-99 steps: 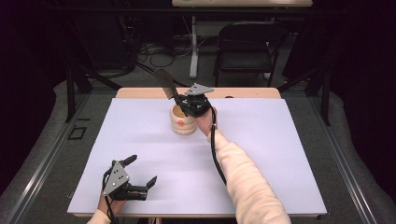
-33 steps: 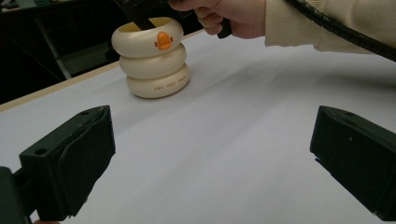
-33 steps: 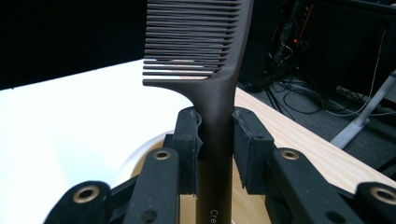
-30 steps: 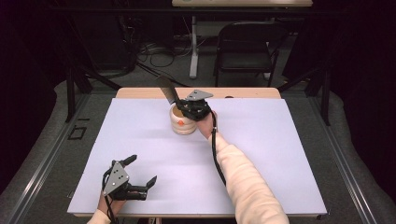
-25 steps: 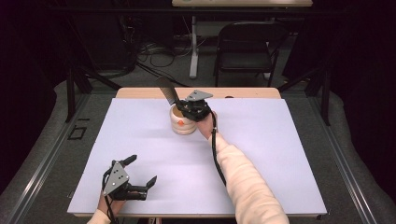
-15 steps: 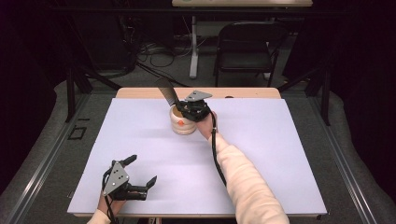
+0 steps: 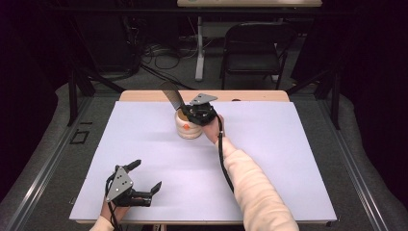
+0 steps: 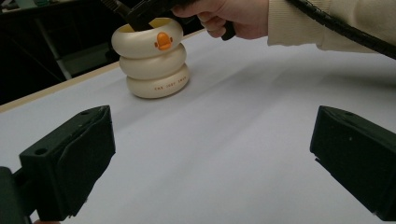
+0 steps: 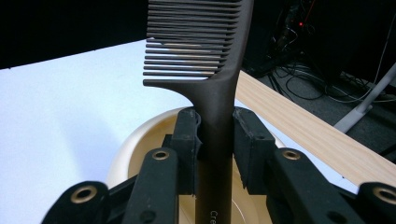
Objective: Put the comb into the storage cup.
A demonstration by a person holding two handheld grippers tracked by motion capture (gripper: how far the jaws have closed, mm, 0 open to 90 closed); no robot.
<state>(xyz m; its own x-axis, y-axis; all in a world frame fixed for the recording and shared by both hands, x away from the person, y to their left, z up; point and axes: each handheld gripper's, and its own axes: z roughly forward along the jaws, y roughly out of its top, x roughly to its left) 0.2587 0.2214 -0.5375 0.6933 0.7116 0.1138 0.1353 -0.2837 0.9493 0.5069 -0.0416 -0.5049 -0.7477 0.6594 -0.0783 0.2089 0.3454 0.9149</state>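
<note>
A cream holder point(image 7: 188, 126) shaped like three stacked rings, with an orange duck mark point(image 8: 163, 40), stands at the far middle of the white table. My right gripper point(image 7: 192, 114) hovers over its open top, shut on the handle of a dark comb point(image 9: 212, 70). The comb's toothed end point(image 7: 171, 95) points up and to the far left, and its handle runs down over the holder's cream rim point(image 9: 135, 135). My left gripper point(image 7: 144, 182) rests near the table's front left edge, open, with nothing between its pads point(image 8: 70, 158).
The white sheet point(image 7: 288, 159) covers the table, with a wooden strip point(image 7: 260, 96) showing along the far edge. Beyond the table stand a black chair point(image 7: 255, 48), a desk leg and cables on the floor.
My right gripper with the comb has drifted slightly left and lower over the holder. The left gripper has stayed put.
</note>
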